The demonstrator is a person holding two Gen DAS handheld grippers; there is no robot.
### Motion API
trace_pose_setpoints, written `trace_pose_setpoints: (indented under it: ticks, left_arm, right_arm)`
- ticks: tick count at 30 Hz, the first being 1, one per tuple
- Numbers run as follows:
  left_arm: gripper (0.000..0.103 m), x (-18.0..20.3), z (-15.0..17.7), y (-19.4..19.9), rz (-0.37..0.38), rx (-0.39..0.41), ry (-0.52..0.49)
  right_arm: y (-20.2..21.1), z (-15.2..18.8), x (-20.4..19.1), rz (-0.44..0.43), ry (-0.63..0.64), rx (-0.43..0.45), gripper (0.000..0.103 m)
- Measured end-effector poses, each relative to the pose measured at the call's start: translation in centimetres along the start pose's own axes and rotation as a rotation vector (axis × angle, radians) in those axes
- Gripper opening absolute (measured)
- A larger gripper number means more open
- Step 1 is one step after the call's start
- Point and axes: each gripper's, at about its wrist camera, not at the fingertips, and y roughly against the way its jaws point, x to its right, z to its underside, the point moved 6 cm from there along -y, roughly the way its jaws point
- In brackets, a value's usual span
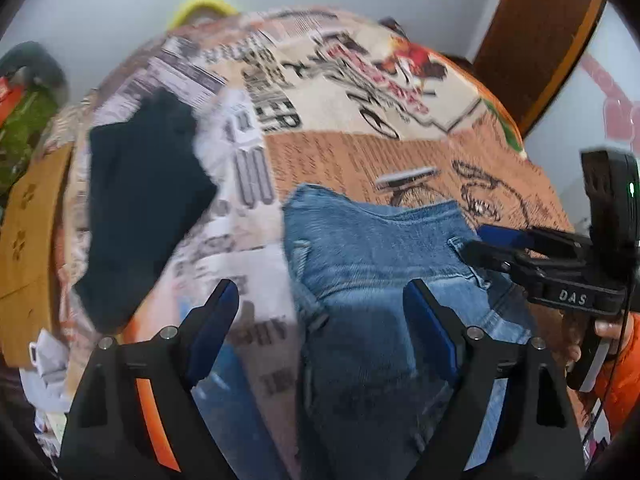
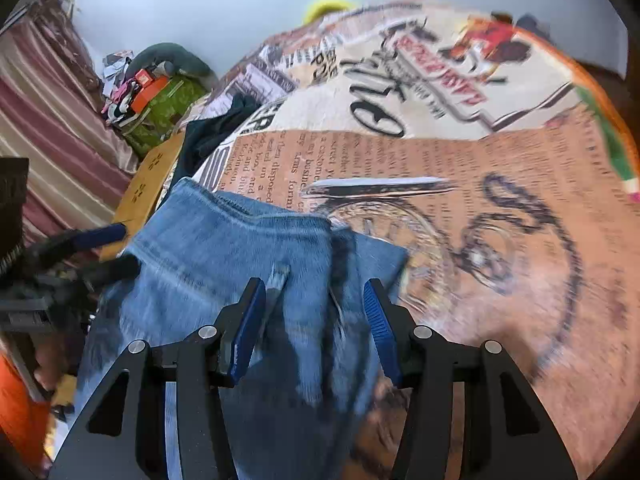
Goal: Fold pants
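Blue jeans [image 1: 380, 248] lie on a bed with a printed newspaper-pattern cover [image 1: 360, 92]. In the left wrist view my left gripper [image 1: 320, 308] is open, hovering over the jeans' left edge, empty. My right gripper [image 1: 476, 240] shows there at the right, over the jeans' right edge near a pocket. In the right wrist view the jeans [image 2: 240, 256] spread below my right gripper [image 2: 316, 300], which is open and empty above the denim near a belt loop. The left gripper [image 2: 100, 248] shows at the left edge of the jeans.
A dark navy garment [image 1: 144, 200] lies on the bed left of the jeans. A wooden footboard [image 1: 28, 240] and a green bag [image 2: 168, 108] with clutter are at the left. A wooden door [image 1: 536, 40] stands at the back right. Striped curtains [image 2: 52, 128] hang at the left.
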Motion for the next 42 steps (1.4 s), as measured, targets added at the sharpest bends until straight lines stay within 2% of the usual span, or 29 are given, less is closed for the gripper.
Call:
trace_pose_setpoints:
  ticks: [2, 3, 6, 8, 16, 19, 24, 27, 29, 31, 32, 34, 39, 42]
  left_arm:
    - [0.070, 0.2, -0.1, -1.0, 0.009, -0.007, -0.025]
    - [0.058, 0.3, -0.2, -1.3, 0.004, -0.004, -0.038]
    - [0.048, 0.3, -0.2, -1.9, -0.053, 0.002, -0.064]
    - [0.049, 0.0, -0.1, -2.3, -0.078, 0.005, -0.065]
    - [0.050, -0.7, -0.2, -2.3, -0.058, 0.002, -0.035]
    - [0.050, -0.9, -0.4, -0.6, -0.068, 0.030, -0.010]
    - [0.050, -1.5, -0.7, 3.6, -0.106, 0.123, 0.018]
    - [0.051, -1.5, -0.5, 6.0, -0.101, 0.162, 0.028]
    - [0.056, -1.4, 0.0, 6.9, -0.085, 0.166, 0.037]
    - [0.069, -1.3, 0.7, 7.3, -0.071, 0.156, 0.042]
    - [0.072, -1.3, 1.3, 7.3, -0.062, 0.141, 0.044]
    - [0.080, -1.1, 2.2, 7.0, -0.043, 0.112, 0.051]
    - [0.082, -0.6, 5.2, 4.6, 0.048, -0.025, 0.095]
    - [0.087, -0.4, 6.2, 3.4, 0.078, -0.069, 0.116]
  right_arm:
    - [-1.0, 0.0, -0.3, -0.019, 0.018, -0.023, 0.029]
    - [-1.3, 0.0, -0.4, -0.011, 0.040, -0.029, 0.028]
    - [-1.4, 0.5, -0.6, 0.012, 0.101, -0.024, 0.025]
    - [-1.4, 0.7, -0.7, 0.026, 0.119, -0.015, 0.024]
    - [-0.5, 0.7, -1.1, 0.073, 0.138, -0.006, 0.024]
    - [1.3, 0.6, -1.6, 0.112, 0.169, 0.026, 0.024]
    - [5.1, 1.1, -3.1, 0.136, 0.258, 0.102, 0.025]
    - [7.2, 1.9, -4.2, 0.125, 0.283, 0.135, 0.039]
    - [8.1, 2.6, -4.7, 0.120, 0.286, 0.151, 0.054]
    - [8.4, 3.4, -5.1, 0.109, 0.287, 0.146, 0.062]
    - [8.5, 3.9, -5.1, 0.098, 0.280, 0.139, 0.067]
    - [8.0, 4.8, -4.9, 0.091, 0.260, 0.118, 0.073]
    - [5.9, 7.1, -3.5, 0.066, 0.181, 0.025, 0.074]
    - [5.0, 7.6, -2.2, -0.002, 0.072, -0.005, 0.078]
